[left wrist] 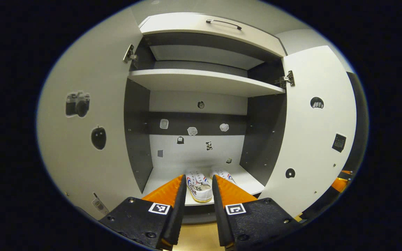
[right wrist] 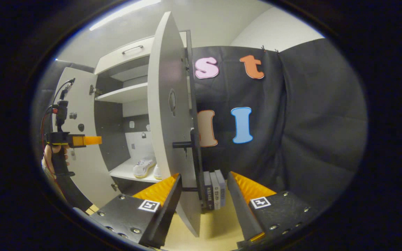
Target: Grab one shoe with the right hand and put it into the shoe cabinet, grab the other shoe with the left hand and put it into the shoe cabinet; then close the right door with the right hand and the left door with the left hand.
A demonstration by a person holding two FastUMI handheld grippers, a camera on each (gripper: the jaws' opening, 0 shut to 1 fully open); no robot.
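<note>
Both shoes (left wrist: 198,186) sit inside the cabinet (left wrist: 204,82); right gripper (right wrist: 202,190), jaws wide, straddles the right door (right wrist: 168,115) edge to swing it shut; left gripper (left wrist: 199,195) waits open

A black cloth wall (right wrist: 309,115) is hung behind the booth, with a pale plain wall (right wrist: 277,31) seen above it. A strip of ceiling light (right wrist: 124,15) is seen at the top of the right gripper view. The floor (right wrist: 218,226) is covered in light wood. A few books (right wrist: 214,190) are stood upright on it against the cloth.
</note>
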